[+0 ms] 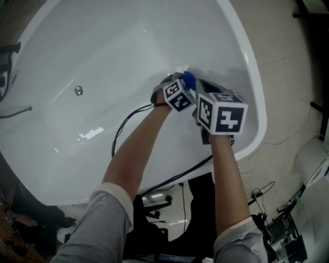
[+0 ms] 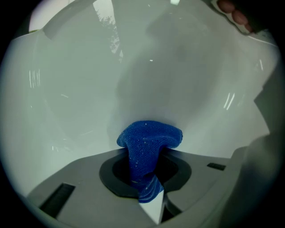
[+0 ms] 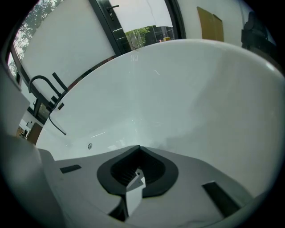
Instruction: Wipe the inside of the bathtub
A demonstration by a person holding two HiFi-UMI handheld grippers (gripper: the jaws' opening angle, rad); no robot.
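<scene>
**Hidden or cut off**
- Head view: the marker cubes cover the jaws of both grippers. Only a small blue edge of the cloth point(image 1: 189, 79) shows beyond the left gripper point(image 1: 177, 88).
- Head view: the picture edges cut off the bathtub point(image 1: 103, 46) at the top and the left. The drain point(image 1: 78, 90) is visible on the tub floor, well apart from both grippers.
- Left gripper view: fingers point(image 2: 235, 13) enter at the upper right corner and are cut off by the dark edge of the picture.
- Right gripper view: a dark faucet point(image 3: 42, 89) stands at the far rim, small and partly hidden.

**Tool state**
- Left gripper: the jaws are clamped on the cloth. The blue fabric rises between them and spreads into a folded pad ahead of the tips. The pad lies against the white inner wall of the tub, on the side nearest the person's right.
- Right gripper point(image 3: 133, 185): the jaws are closed together with nothing between them. It points along the tub interior toward the drain end and sits just beside the left gripper. No view shows whether it touches the wall.
</scene>
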